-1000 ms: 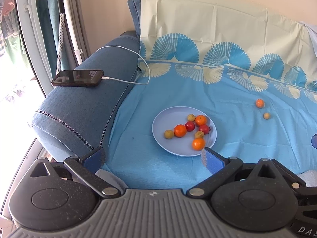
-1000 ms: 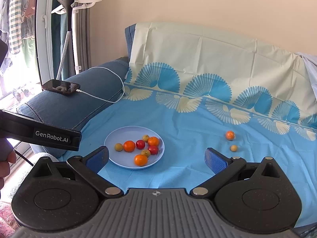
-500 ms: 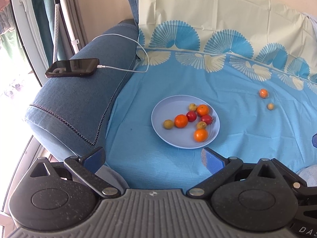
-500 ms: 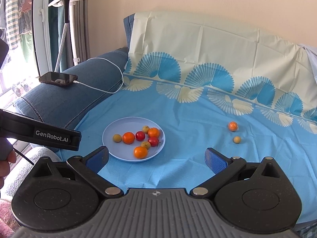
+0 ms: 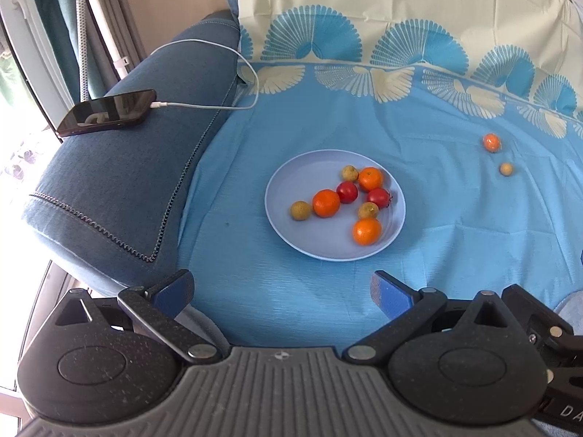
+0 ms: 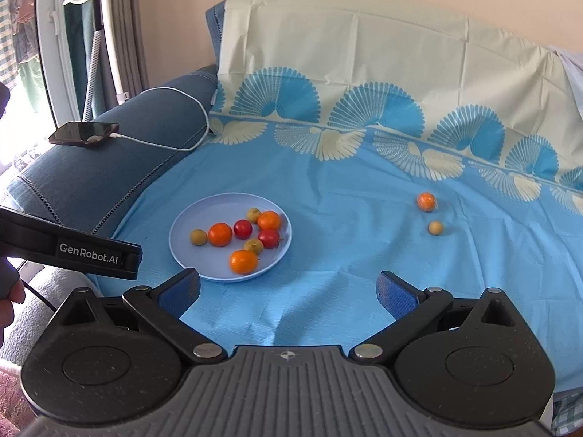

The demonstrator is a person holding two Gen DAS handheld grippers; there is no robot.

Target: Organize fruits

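In the left wrist view, the left gripper (image 5: 280,293) is seen released, its blue-padded jaws spread wide above a smooth blue sheet (image 5: 455,240) with nothing between them. A round, pale blue plate (image 5: 288,233) with a shallow rim is laid on the sheet just ahead of the jaws. Eight small round fruits are held in it: three glossy orange ones, two shiny red ones and three dull yellowish-brown ones, mostly bunched and touching toward the plate's right half. Well apart to the right, a loose orange fruit (image 5: 491,142) and a smaller tan fruit (image 5: 505,169) are seen on the bare sheet, near each other but not touching. A padded denim-like armrest (image 5: 120,189) with zigzag stitching is shown at left, with a flat black phone (image 5: 107,112) rested on it and a thin white cable (image 5: 215,105) plugged in. In the right wrist view, the right gripper (image 6: 288,291) is likewise shown released, jaws wide and empty over the sheet (image 6: 346,255). The plate (image 6: 186,255) is placed ahead and left of the jaws, while the orange fruit (image 6: 426,201) and tan fruit (image 6: 435,227) are set ahead to the right. The left gripper's matte black body (image 6: 91,255), marked GenRobot.AI, is seen at the left edge. A fan-shaped print is carried along the sheet's cream upper band.
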